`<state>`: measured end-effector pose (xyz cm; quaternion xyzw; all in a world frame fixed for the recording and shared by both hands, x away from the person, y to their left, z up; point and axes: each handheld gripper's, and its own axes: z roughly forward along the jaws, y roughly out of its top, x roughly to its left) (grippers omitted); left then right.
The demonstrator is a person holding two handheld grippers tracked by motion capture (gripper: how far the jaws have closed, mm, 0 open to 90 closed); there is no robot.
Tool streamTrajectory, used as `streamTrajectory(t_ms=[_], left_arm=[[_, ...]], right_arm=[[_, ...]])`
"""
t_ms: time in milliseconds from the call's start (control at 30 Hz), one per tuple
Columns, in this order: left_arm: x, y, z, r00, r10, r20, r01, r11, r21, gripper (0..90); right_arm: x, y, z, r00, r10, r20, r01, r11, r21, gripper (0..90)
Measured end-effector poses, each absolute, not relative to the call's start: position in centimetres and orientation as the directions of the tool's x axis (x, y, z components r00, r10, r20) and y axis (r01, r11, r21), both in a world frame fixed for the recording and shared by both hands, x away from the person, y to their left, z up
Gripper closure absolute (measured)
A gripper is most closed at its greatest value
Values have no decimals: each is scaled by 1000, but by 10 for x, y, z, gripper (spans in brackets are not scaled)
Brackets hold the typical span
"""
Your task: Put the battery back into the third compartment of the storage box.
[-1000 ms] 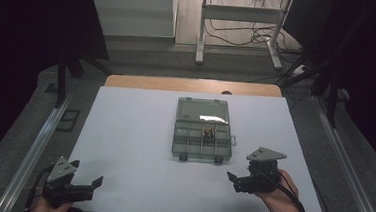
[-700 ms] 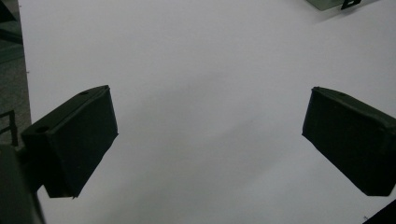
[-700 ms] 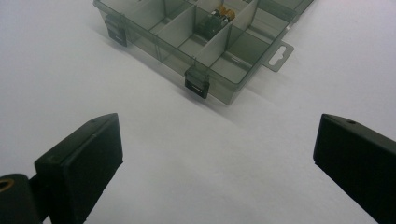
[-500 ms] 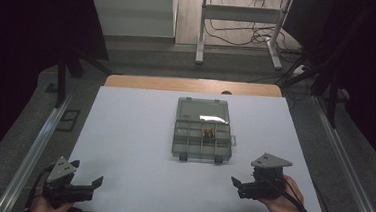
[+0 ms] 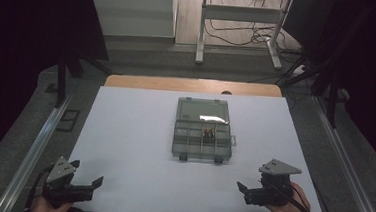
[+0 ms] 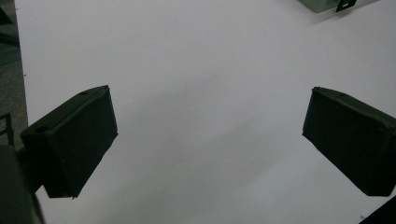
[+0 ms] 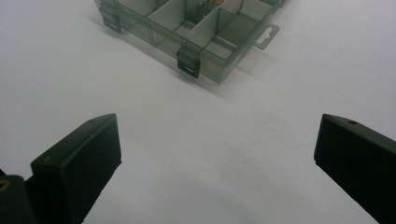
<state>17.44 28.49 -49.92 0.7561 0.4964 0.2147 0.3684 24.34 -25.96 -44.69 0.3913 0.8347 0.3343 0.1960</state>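
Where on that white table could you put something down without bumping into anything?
Almost anywhere. The white table is bare left of the compartment box, right of it, and in the near strip between the left gripper and right gripper. The one occupied spot is the middle, where the box lies open.

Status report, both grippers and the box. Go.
Left gripper open, empty, near table edge. Right gripper open, empty, short of the box. Compartment box mid-table, lid open, small parts in one compartment. Path between clear.
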Motion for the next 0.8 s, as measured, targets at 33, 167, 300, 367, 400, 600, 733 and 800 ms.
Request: streamTrajectory(t_ms=[33,167,300,367,400,600,733,800], left_arm=[[174,285,-499,416,908,-41,591,-236,771,36],[174,285,-499,422,906,-39,588,-240,773,34],[174,284,-499,425,904,-39,586,-242,773,32],[175,285,-499,426,904,-41,587,-241,773,31],[175,285,-499,426,904,-42,587,-240,773,32],[175,285,-499,424,904,-45,589,-238,773,31],[175,285,-499,422,905,-47,588,-234,774,32],[175,285,-499,422,906,-48,588,-233,775,32]], right_arm=[[242,-261,-447,-616,785,-67,521,469,713,5],[238,-267,-447,-604,794,-62,522,454,722,3],[235,-273,-447,-602,796,-67,520,454,724,0],[234,-275,-447,-600,798,-67,520,452,725,0],[233,-276,-447,-597,799,-73,519,453,725,0],[229,-285,-450,-579,811,-84,522,447,727,0],[226,-292,-453,-564,821,-87,521,435,734,0],[225,-295,-454,-552,830,-80,526,421,739,0]])
